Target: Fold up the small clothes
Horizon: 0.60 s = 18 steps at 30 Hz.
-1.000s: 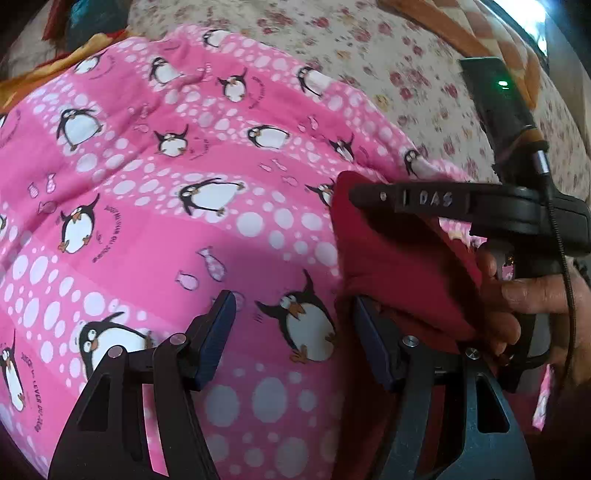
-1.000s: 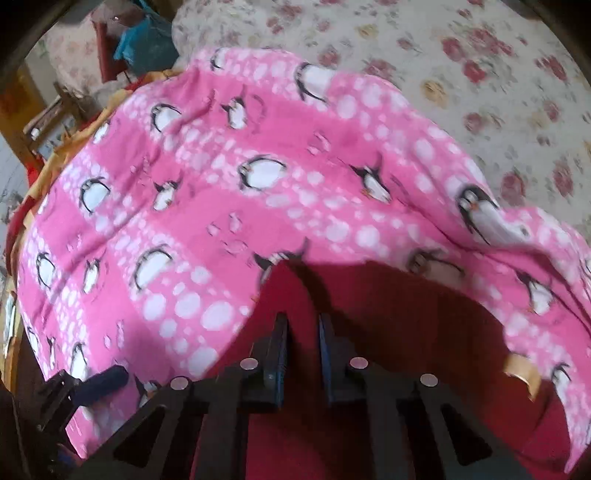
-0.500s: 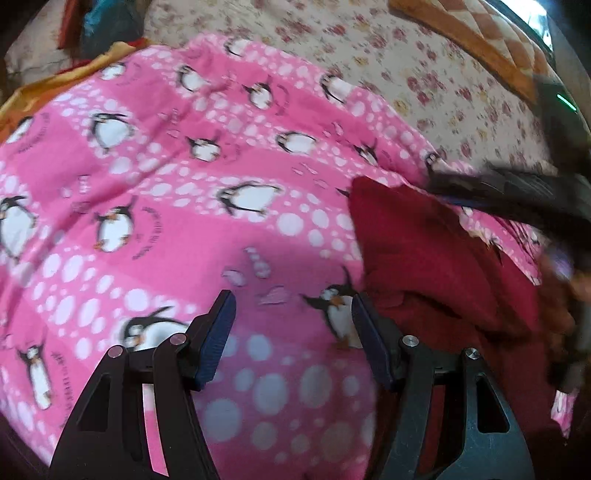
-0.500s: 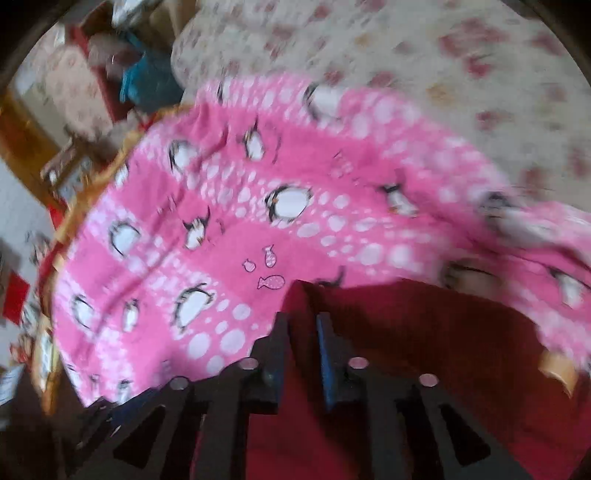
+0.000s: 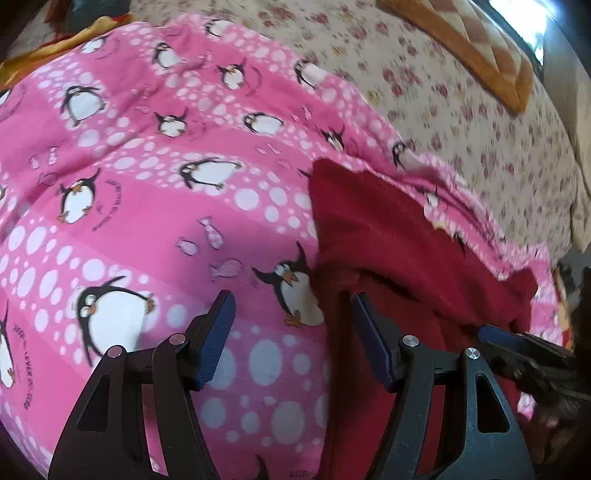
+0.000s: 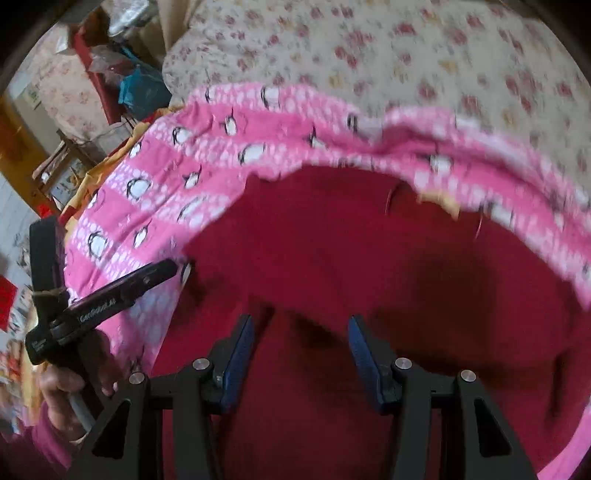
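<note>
A dark red garment (image 5: 388, 229) lies folded on a pink penguin blanket (image 5: 166, 206). My left gripper (image 5: 293, 325) hangs open over the blanket, its right finger at the garment's left edge and nothing between its pads. In the right wrist view the red garment (image 6: 351, 240) fills the middle. My right gripper (image 6: 301, 332) is above it with its jaws opening; the cloth lies below them and is not pinched. A hand (image 6: 66, 387) holds the left gripper (image 6: 110, 295) at that view's left. The right gripper (image 5: 517, 343) shows blurred at the left wrist view's right edge.
Under the blanket a cream floral bedsheet (image 5: 461, 110) stretches away behind. An orange checked quilt (image 5: 480, 55) lies at the far right. Beyond the bed's far left corner are furniture and piled bags (image 6: 122, 81). A yellow-orange cloth (image 5: 92, 33) edges the blanket.
The right gripper was shut on the red garment's folded edge; it has let go, its jaws have come apart and it has drawn back to the right. The left gripper stayed open in place.
</note>
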Available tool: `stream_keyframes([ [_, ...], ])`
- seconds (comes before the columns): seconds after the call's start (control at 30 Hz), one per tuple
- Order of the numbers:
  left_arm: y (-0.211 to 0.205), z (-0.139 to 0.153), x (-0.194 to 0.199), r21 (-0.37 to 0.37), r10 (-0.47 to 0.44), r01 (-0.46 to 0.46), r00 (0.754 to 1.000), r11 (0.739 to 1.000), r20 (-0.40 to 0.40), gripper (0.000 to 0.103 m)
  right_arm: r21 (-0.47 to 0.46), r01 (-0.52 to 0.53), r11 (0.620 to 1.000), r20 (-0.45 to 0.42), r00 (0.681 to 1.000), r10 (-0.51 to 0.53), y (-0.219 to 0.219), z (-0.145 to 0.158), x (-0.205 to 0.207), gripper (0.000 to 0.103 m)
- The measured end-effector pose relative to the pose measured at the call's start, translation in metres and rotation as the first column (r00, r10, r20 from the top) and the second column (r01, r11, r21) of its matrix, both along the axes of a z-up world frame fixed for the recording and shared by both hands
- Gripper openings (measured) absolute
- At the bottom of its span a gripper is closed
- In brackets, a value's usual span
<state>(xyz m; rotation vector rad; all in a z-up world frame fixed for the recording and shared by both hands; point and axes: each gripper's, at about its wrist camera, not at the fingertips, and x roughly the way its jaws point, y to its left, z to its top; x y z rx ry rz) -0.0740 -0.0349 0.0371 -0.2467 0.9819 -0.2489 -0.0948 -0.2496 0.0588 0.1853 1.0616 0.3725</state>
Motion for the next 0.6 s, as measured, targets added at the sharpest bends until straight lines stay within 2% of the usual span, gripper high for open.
stream_keyframes([
  [0.1, -0.012, 0.001, 0.009, 0.08, -0.015, 0.013, 1.0, 0.997, 0.025, 0.066, 0.02, -0.044, 0.999, 0.051, 0.998, 0.042, 0.018, 0.003, -0.015, 0.051],
  [0.17, -0.016, -0.002, 0.02, 0.102, -0.013, 0.01, 1.0, 0.995, 0.025, 0.066, 0.035, -0.069, 0.997, 0.083, 0.994, 0.066, 0.029, 0.005, -0.024, 0.051],
  [0.3, -0.025, -0.006, 0.031, 0.139, -0.025, 0.021, 0.999, 0.99, 0.025, 0.065, 0.042, -0.101, 0.994, 0.045, 0.994, 0.099, 0.045, -0.007, -0.03, 0.051],
  [0.37, -0.026, -0.006, 0.032, 0.133, -0.025, 0.02, 0.999, 0.991, 0.035, 0.045, 0.045, -0.098, 0.994, 0.031, 0.995, 0.096, 0.044, -0.012, -0.032, 0.051],
  [0.4, -0.025, -0.006, 0.033, 0.095, -0.035, 0.033, 0.999, 0.995, 0.026, 0.028, 0.054, -0.09, 0.994, 0.025, 0.996, 0.089, 0.041, -0.014, -0.033, 0.051],
  [0.43, -0.024, -0.006, 0.034, 0.066, -0.037, 0.036, 0.999, 0.997, 0.015, 0.018, 0.059, -0.082, 0.995, 0.022, 0.996, 0.081, 0.038, -0.015, -0.033, 0.051],
  [0.47, -0.022, -0.006, 0.033, 0.049, -0.027, 0.027, 1.0, 0.998, 0.013, 0.017, 0.064, -0.068, 0.996, 0.019, 0.998, 0.067, 0.033, -0.016, -0.034, 0.051],
  [0.6, -0.013, 0.004, 0.029, 0.076, 0.007, -0.011, 0.999, 0.997, 0.05, 0.011, 0.085, -0.024, 0.996, 0.009, 1.0, 0.023, 0.021, -0.018, -0.033, 0.051],
])
